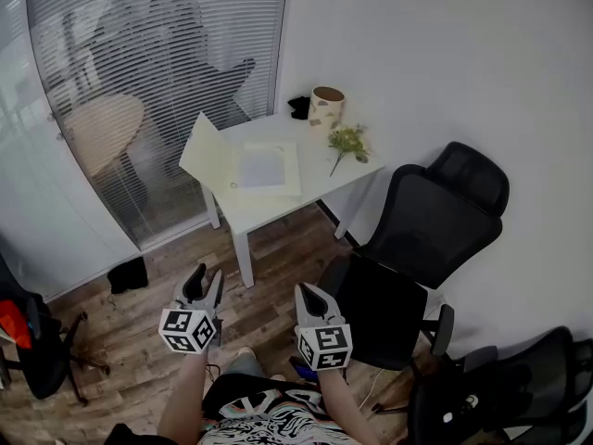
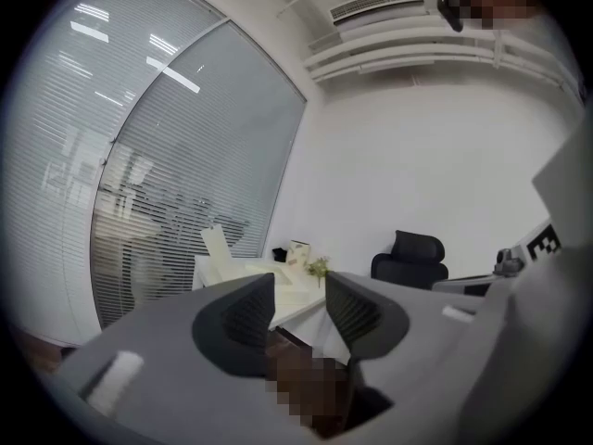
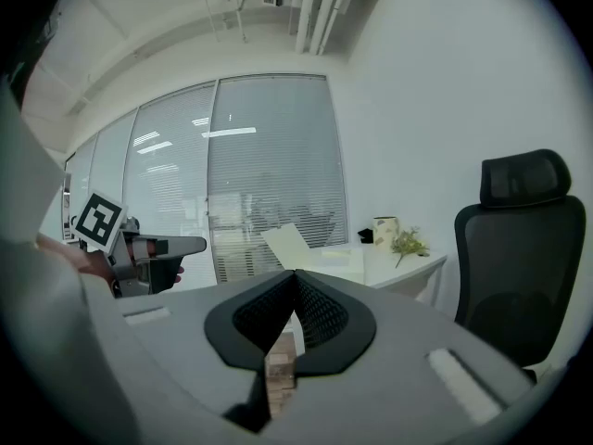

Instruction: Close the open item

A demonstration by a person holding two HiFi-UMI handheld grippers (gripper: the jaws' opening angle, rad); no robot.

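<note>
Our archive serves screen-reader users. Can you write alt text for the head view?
A pale folder lies open, its cover raised, on a white table that also holds a mug and a green sprig. The left gripper and right gripper hang empty above the wood floor, short of the table.

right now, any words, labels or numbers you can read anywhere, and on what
None can be read.
Left marker cube, right marker cube: black and white squares only, no letters.
Open folder: page too small to read.
Cup: marks too small to read.
</note>
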